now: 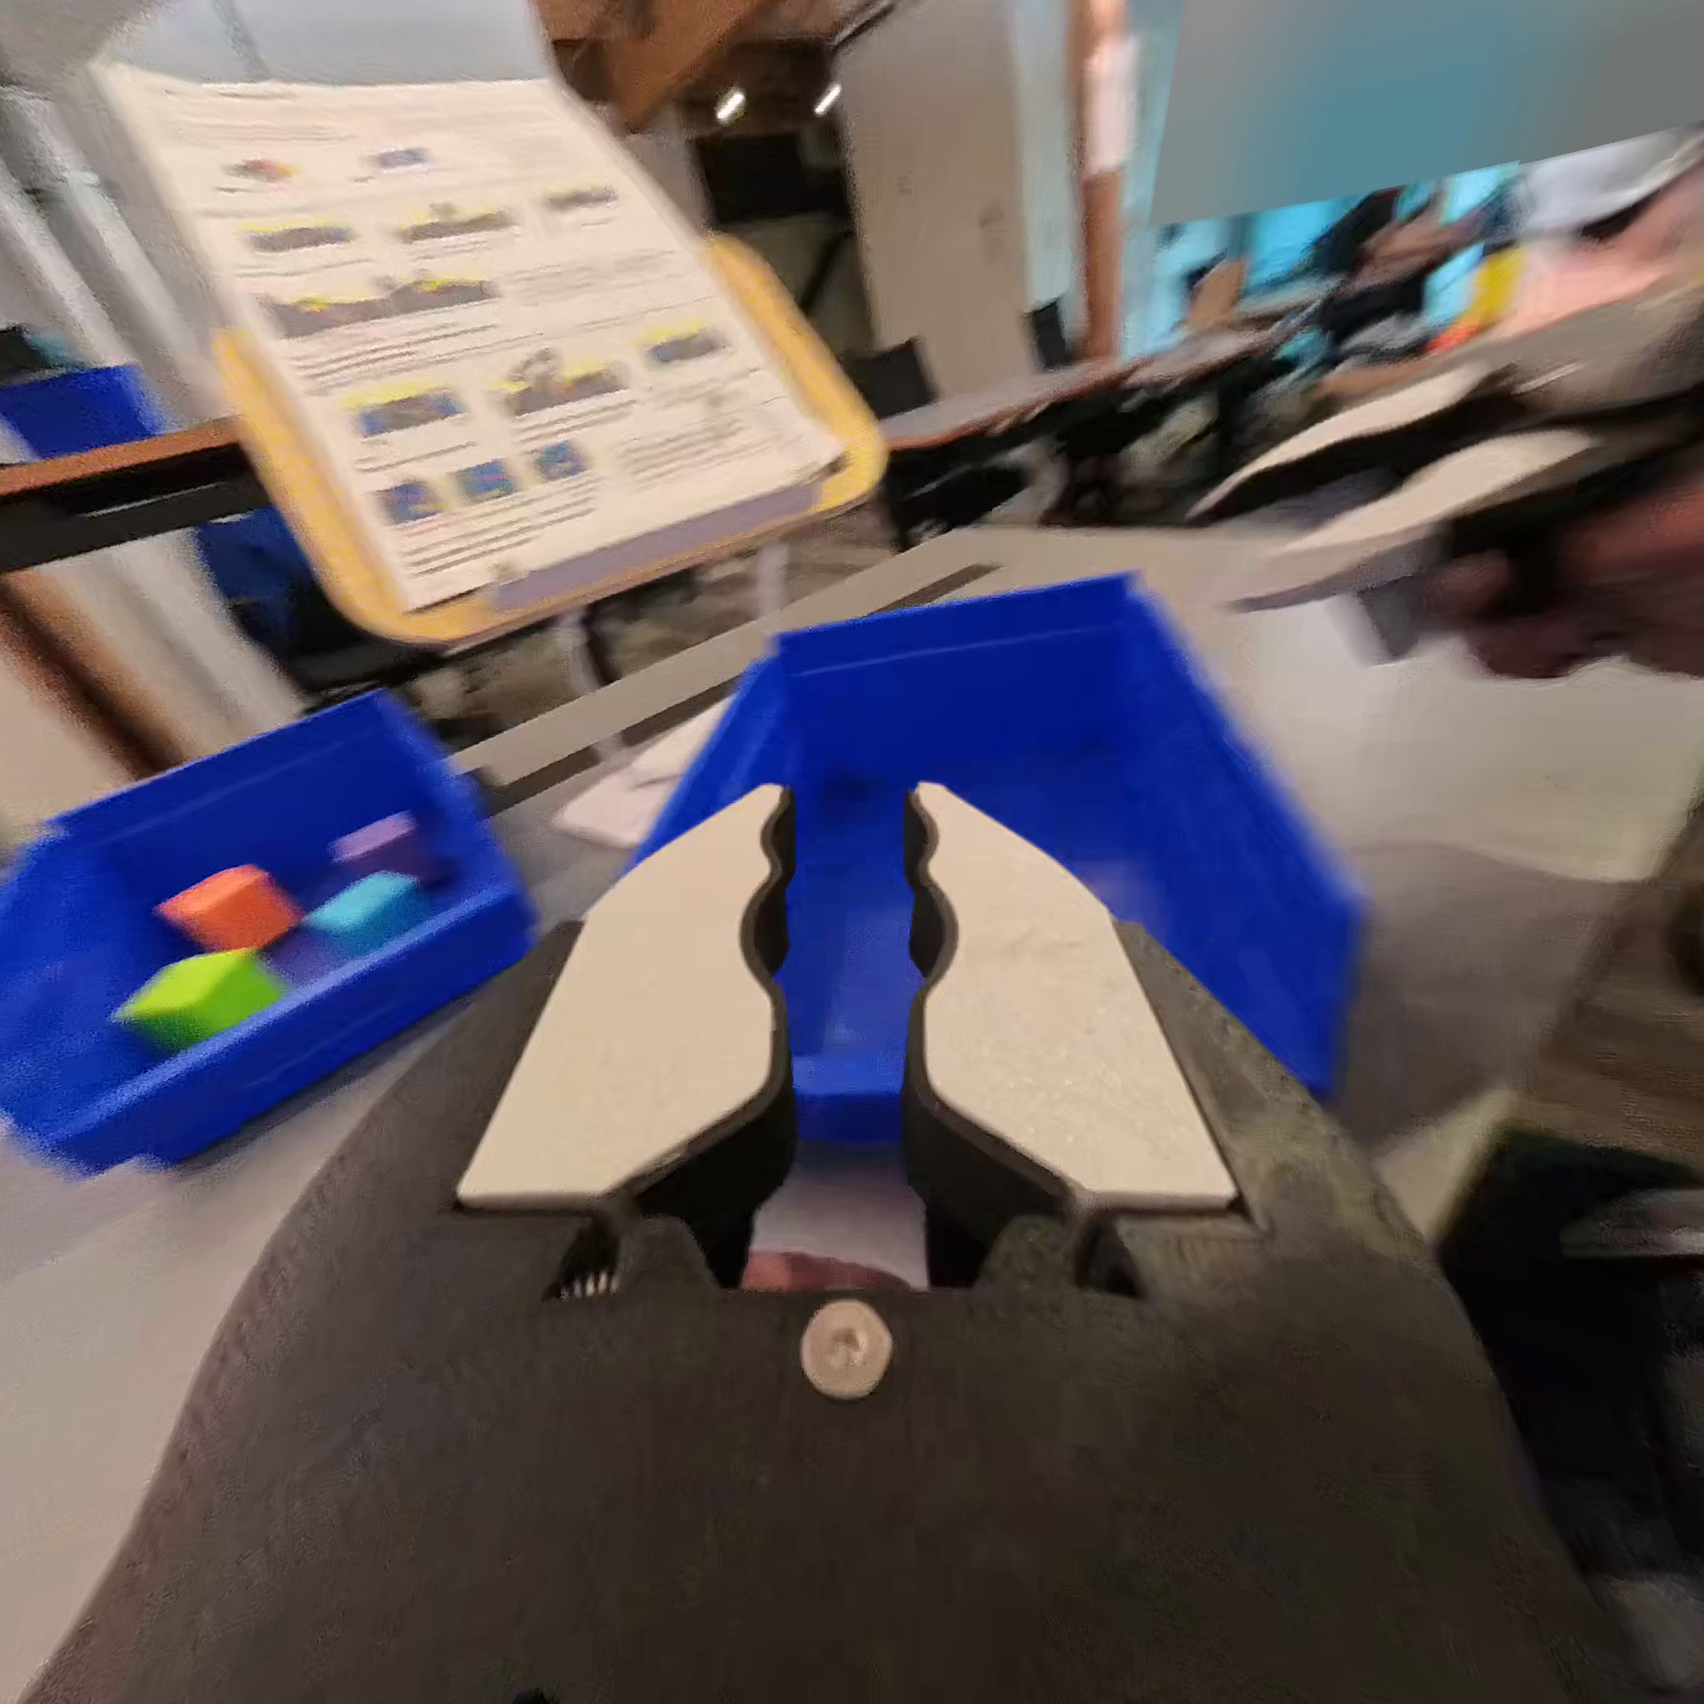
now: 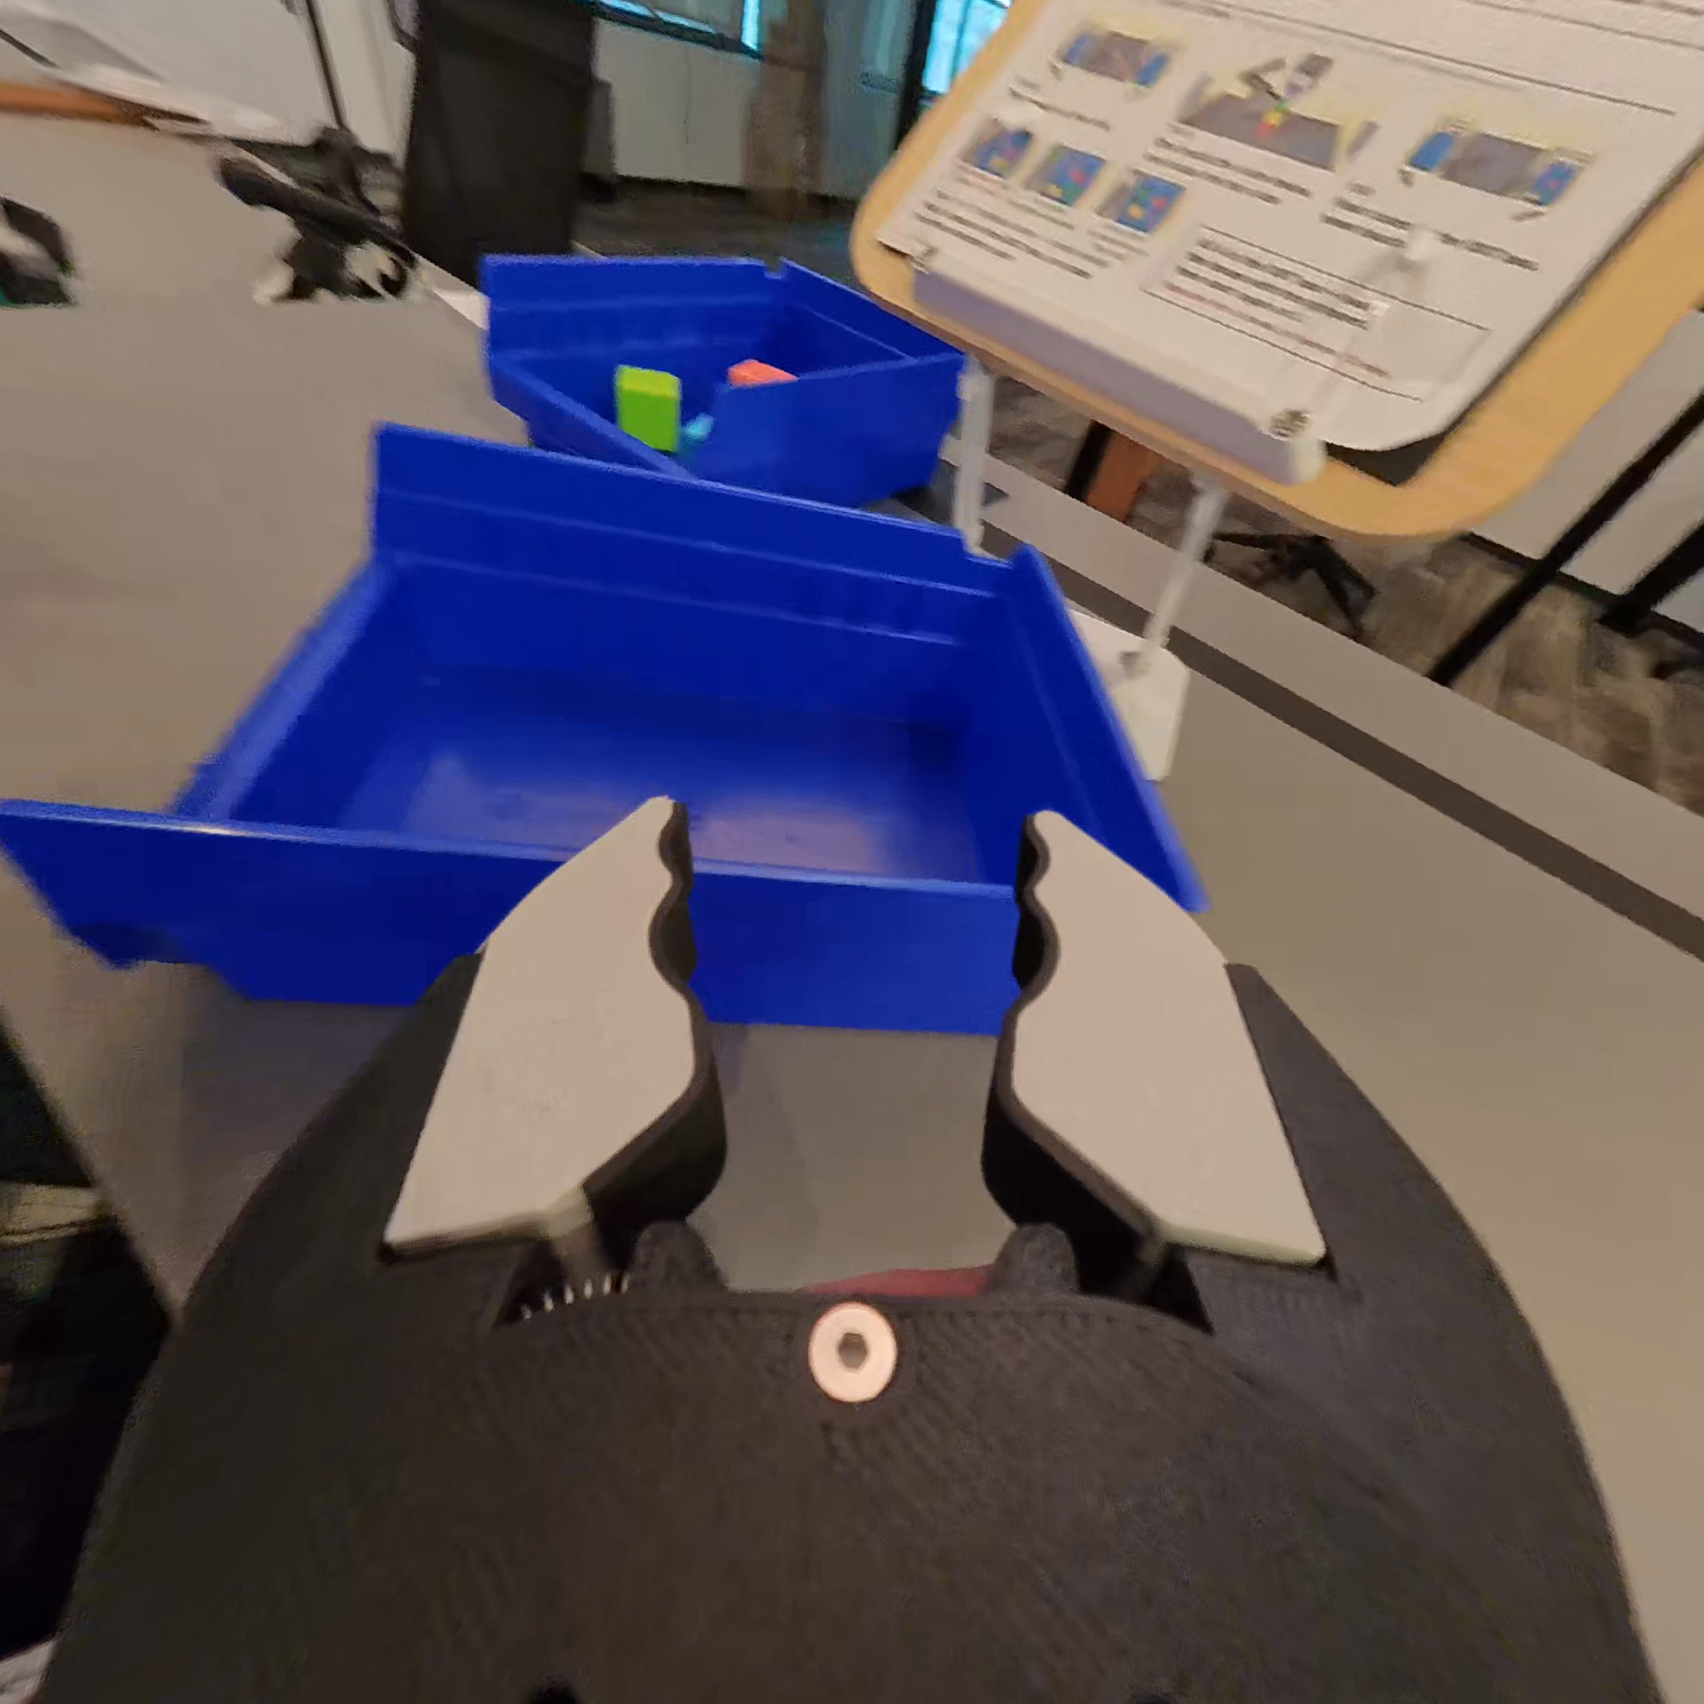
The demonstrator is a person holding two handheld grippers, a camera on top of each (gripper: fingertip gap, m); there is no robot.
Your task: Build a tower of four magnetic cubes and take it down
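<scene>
No legible text on instruction sheet (image 2: 1291,184)

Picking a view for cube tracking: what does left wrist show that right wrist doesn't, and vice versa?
Left wrist only: the purple cube, all four cubes clear of occlusion, and the right gripper from the side.
Right wrist only: the near blue bin's bare floor, and the stand's white legs.
Both: the far blue bin, green cube, orange cube, cyan cube, near bin, instruction sheet.

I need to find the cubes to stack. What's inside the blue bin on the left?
The left bin holds four cubes: orange, green, light blue and purple. Its near wall hides part of the floor.
</scene>
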